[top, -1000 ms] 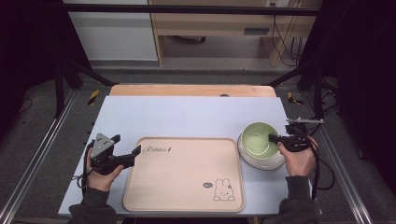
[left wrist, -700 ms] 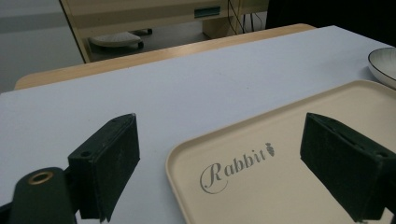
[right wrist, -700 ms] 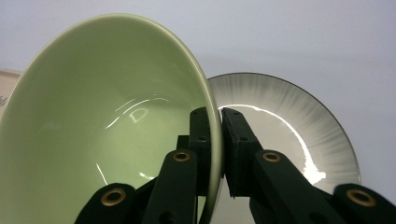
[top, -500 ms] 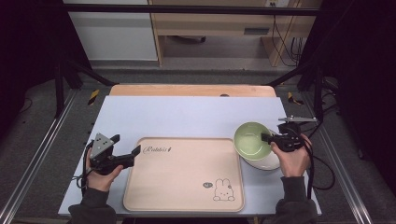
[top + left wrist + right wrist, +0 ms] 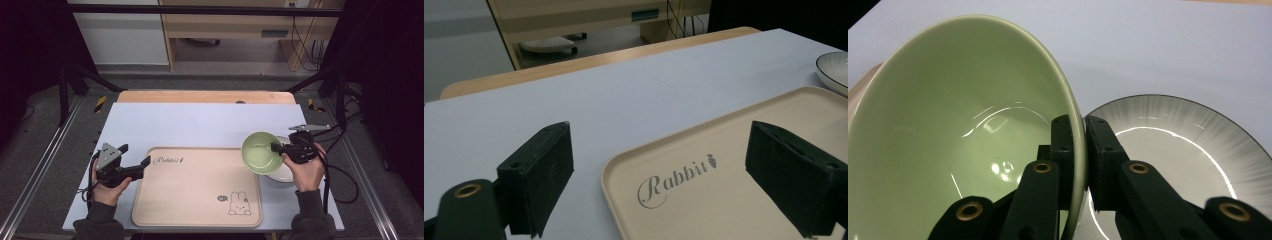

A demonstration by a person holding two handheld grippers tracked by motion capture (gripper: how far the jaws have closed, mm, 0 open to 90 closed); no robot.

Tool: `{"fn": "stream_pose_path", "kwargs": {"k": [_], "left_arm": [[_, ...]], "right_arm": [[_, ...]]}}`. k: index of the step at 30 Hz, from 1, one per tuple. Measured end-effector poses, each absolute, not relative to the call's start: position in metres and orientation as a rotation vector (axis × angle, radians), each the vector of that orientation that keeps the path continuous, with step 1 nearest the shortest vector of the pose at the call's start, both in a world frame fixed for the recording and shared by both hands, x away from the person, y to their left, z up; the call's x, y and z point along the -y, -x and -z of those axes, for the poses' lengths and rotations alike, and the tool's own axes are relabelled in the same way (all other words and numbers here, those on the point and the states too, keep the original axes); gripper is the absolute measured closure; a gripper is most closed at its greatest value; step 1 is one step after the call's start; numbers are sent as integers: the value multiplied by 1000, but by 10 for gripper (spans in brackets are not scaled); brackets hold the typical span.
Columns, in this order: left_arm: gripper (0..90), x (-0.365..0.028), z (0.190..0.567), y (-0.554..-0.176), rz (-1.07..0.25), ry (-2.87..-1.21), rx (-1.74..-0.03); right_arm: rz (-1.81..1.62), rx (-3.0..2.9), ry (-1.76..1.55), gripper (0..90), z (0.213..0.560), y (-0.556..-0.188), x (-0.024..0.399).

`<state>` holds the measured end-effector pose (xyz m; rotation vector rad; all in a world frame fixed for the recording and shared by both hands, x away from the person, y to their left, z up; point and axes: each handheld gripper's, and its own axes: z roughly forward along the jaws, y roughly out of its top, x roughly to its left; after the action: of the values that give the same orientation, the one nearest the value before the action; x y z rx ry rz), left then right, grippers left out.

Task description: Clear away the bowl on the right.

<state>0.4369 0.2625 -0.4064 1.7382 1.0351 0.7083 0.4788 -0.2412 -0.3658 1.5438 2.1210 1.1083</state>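
Observation:
My right gripper [image 5: 276,148] [image 5: 1079,150] is shut on the rim of a pale green bowl [image 5: 260,152] [image 5: 958,125], one jaw inside and one outside. The bowl hangs tilted above a white plate with a dark rim [image 5: 283,172] [image 5: 1173,145] at the table's right. A beige tray [image 5: 197,187] [image 5: 729,195] printed "Rabbit" with a bunny drawing lies at the front centre. At its left edge my left gripper [image 5: 142,166] [image 5: 674,175] stands open, its jaws straddling the tray's corner, nothing between them.
A pale blue mat [image 5: 200,125] covers the wooden table [image 5: 205,96]. The plate's edge [image 5: 834,70] peeks in at the right of the left gripper view. Cables [image 5: 345,180] trail off the table's right side.
My right gripper has lifted the green bowl off the white plate and carried it left toward the tray, uncovering the plate. The left gripper has stayed put.

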Motion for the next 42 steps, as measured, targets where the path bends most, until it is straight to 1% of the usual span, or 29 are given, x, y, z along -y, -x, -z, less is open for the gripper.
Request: {"fn": "stream_pose_path", "kwargs": {"k": [19, 42], "left_arm": [[115, -262, 405, -436, -708, -1735, -1030], [115, -262, 406, -437, -704, -1736, -1031]], "right_arm": [[-1148, -2221, -1443, 836, 362, -476, 205], [-1128, -2283, -1375, 835, 362, -481, 178]]}}
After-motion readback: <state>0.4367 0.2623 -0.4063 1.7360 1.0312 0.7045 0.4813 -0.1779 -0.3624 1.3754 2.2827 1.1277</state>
